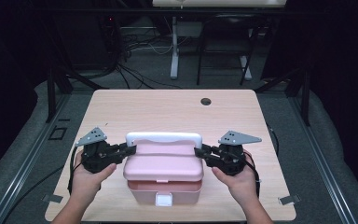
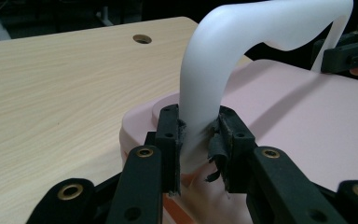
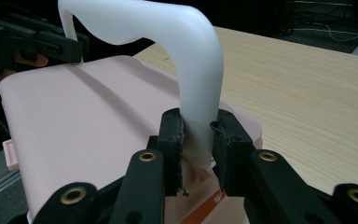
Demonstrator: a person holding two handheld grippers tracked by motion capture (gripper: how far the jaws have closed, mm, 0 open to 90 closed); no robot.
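A pink box (image 1: 163, 175) with a white clasp (image 1: 163, 199) on its front stands near the front edge of the wooden table (image 1: 168, 109). Its white carry handle (image 1: 163, 138) arches upright over the lid. My left gripper (image 1: 131, 150) is shut on the handle's left leg (image 2: 198, 116), which sits pinched between the pads. On the opposite side my right gripper (image 1: 197, 152) is shut on the right leg (image 3: 200, 121). Each gripper view looks across the pink lid (image 2: 307, 121) (image 3: 84, 116) to the other gripper at the handle's far end.
A round cable hole (image 1: 205, 101) lies in the table's far right part. Behind the table stand a white desk leg (image 1: 174, 46), loose cables and a dark chair frame (image 1: 223, 46). Metal rails run along the floor at both sides.
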